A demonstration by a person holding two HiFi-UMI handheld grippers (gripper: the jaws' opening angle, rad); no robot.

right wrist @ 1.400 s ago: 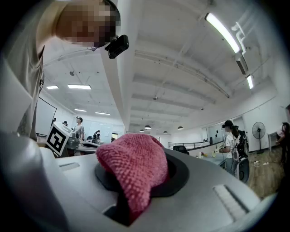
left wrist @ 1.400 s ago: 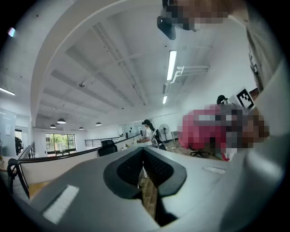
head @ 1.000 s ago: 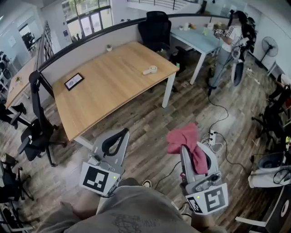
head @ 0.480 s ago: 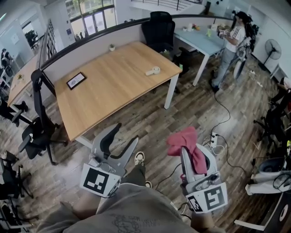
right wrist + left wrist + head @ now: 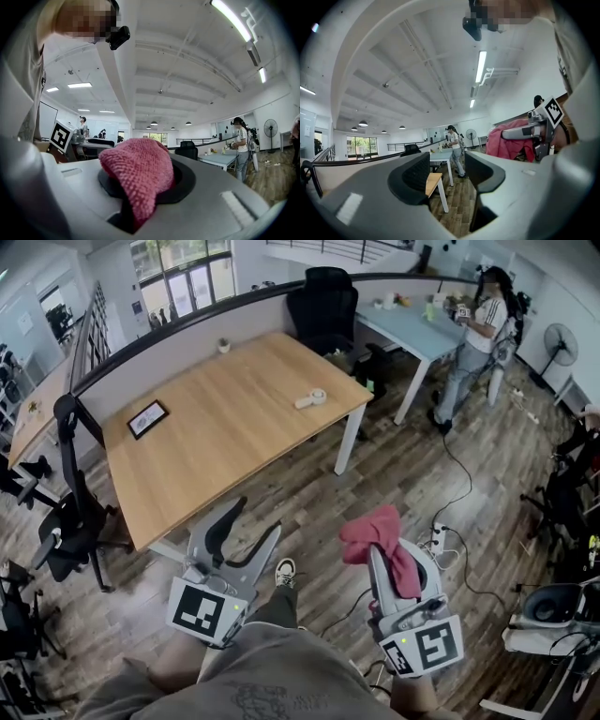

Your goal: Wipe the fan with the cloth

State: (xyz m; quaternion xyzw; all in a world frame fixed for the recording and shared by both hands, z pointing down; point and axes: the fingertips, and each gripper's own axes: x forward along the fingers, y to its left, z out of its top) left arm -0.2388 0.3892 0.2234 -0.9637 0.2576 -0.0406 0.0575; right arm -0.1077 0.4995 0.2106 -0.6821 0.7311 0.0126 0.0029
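My right gripper [image 5: 380,547] is shut on a pink cloth [image 5: 375,532] that bunches over its jaws and hangs down the side. In the right gripper view the cloth [image 5: 140,173] covers the gap of the right gripper [image 5: 151,188]. My left gripper [image 5: 255,518] stands open with nothing between its jaws, above the wooden floor. The left gripper [image 5: 447,169] looks level toward a table leg. A standing fan [image 5: 560,338] is far off at the upper right, and shows small as the fan [image 5: 470,133] and the fan [image 5: 270,127]. Both grippers are far from it.
A wooden table [image 5: 216,427] ahead holds a small white object [image 5: 309,397] and a black frame [image 5: 148,418]. Office chairs [image 5: 70,521] stand left. A power strip with cables [image 5: 439,535] lies on the floor right. A person [image 5: 473,334] stands by a pale blue table [image 5: 412,320].
The left gripper's jaws went from shut to open. Both grippers shifted a little over the floor as the view moved; the cloth stays in the right gripper.
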